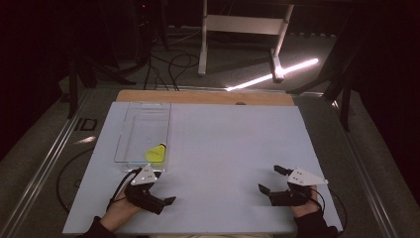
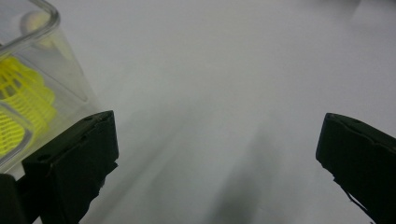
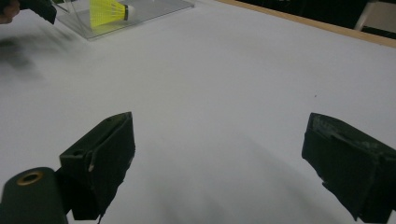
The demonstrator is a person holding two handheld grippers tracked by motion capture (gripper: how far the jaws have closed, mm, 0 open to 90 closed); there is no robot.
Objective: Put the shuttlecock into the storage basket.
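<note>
- Shuttlecock [image 1: 155,154]: a yellow one with a pale cork tip, lying on its side inside the clear plastic tray [image 1: 130,130], at the tray's near end by its right wall. The tray sits on the left half of the white table [image 1: 228,148].
- Left gripper [image 1: 166,202] rests low on the table just in front of the tray's near edge, jaws spread wide and holding nothing. In the left gripper view the tray's rounded corner [image 2: 44,18] rises just beside the left jaw and the yellow skirt [image 2: 23,100] shows through the wall, so the shuttlecock is near but off to the side of the jaws, not between them.
- Right gripper [image 1: 271,179] sits well apart on the right half of the table, jaws also wide open and empty, bare table between them. Its view looks across at the shuttlecock [image 3: 109,10] in the tray far off.
- Step in hand, as I judge it: both hands are parked near the table's front edge, and no grasp has begun.
- Next move likely falls to the left gripper: lift over the tray wall, turn toward the shuttlecock, and close lightly on the skirt or cork, since the feathery skirt could crush or slip.
</note>
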